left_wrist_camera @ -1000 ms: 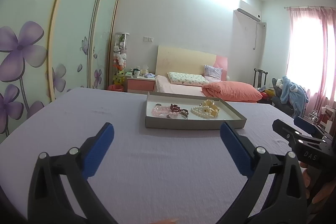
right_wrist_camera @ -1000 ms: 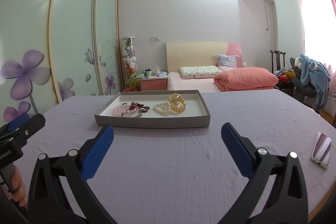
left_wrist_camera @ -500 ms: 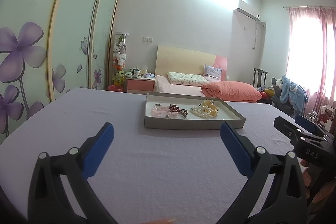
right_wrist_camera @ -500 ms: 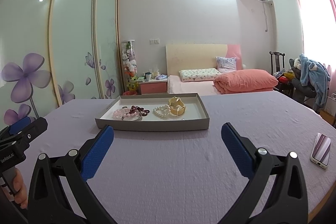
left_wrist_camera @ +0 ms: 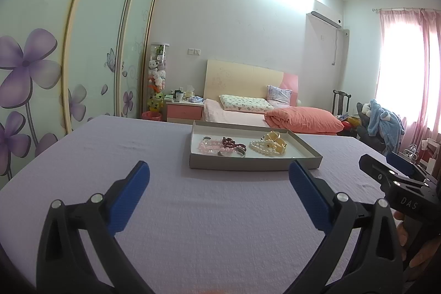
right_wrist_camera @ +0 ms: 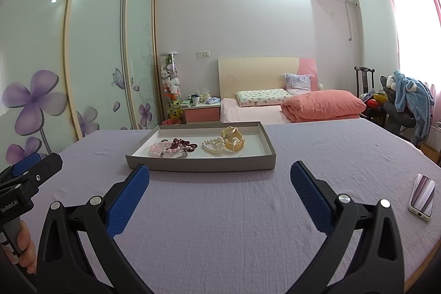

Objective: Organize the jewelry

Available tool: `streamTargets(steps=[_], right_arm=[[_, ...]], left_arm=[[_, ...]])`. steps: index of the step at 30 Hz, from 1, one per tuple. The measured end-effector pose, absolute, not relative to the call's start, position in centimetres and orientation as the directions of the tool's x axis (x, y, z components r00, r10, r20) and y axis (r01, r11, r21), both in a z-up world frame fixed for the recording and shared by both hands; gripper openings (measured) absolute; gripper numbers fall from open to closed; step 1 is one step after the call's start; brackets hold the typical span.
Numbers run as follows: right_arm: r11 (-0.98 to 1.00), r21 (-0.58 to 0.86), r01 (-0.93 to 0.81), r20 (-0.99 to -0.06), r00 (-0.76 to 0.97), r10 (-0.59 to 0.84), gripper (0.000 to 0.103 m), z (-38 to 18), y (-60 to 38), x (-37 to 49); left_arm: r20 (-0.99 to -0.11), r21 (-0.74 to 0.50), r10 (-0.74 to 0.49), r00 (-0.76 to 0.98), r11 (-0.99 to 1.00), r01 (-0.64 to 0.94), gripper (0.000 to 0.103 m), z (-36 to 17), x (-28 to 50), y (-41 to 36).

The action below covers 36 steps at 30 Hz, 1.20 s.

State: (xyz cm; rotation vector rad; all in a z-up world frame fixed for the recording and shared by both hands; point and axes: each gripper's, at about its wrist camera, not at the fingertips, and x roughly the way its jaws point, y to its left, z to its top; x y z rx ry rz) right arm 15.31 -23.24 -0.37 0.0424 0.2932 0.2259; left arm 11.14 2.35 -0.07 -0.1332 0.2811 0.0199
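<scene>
Both hand-held grippers sit low over the lilac tabletop [right_wrist_camera: 248,225] with nothing in them. The left hand-held gripper [left_wrist_camera: 219,181] has its blue pads spread wide, and the right hand-held gripper [right_wrist_camera: 219,181] is spread just as wide.

The grey tray [right_wrist_camera: 201,165] lies flat straight ahead of the right one, and ahead and a bit right of the left one, well apart from both. Inside it, a pink bead bracelet [right_wrist_camera: 157,148] touches a dark red bead strand [right_wrist_camera: 183,144], with a silver bangle [right_wrist_camera: 173,154] at the near edge. Further right, a pearl bracelet [right_wrist_camera: 212,145] leans against some cream bangles [right_wrist_camera: 233,139] (can't tell how many, they overlap). There's a tiny bit near the front wall I can't make out.

A phone [right_wrist_camera: 421,196] lies off to the right gripper's right, near the tabletop's edge.
</scene>
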Motion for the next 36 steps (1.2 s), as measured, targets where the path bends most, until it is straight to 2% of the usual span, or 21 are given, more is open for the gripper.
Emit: streamTargets(steps=[36], right_arm=[[0.973,0.076,-0.216,-0.282,0.932,0.229,0.101,-0.18,-22.64,15.32]], left_arm=[[-0.273,-0.111,-0.003,0.962,0.993,-0.028,0.099,0.2,11.28,2.22]])
